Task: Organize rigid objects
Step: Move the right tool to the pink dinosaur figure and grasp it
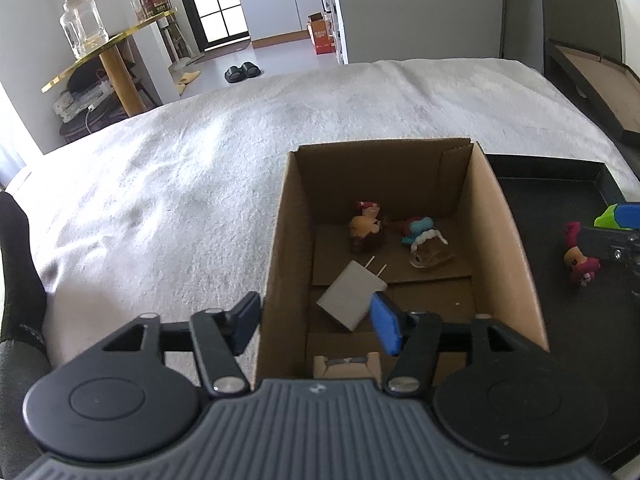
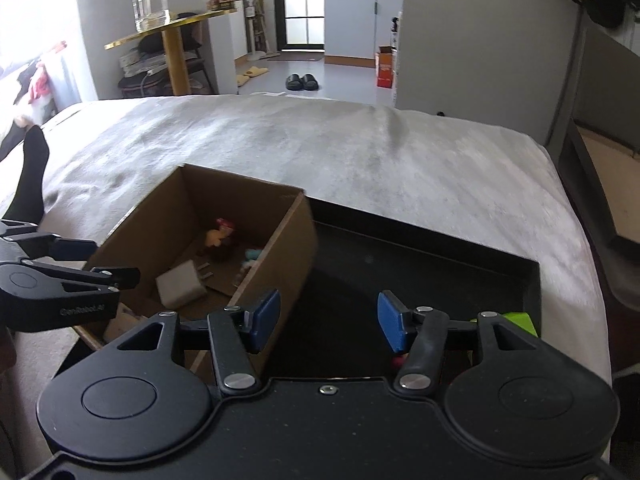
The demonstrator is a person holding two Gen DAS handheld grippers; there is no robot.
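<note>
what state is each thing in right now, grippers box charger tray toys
left gripper: open, empty, over the box's near left wall
right gripper: open, empty, over the tray
cardboard box: open-topped, upright
white charger: lying in the box
black tray: beside the box
pink toy: lying on the tray

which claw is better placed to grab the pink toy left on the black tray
Right. The right claw hangs open over the black tray where the pink toy lies; the left claw is open at the cardboard box.
</note>
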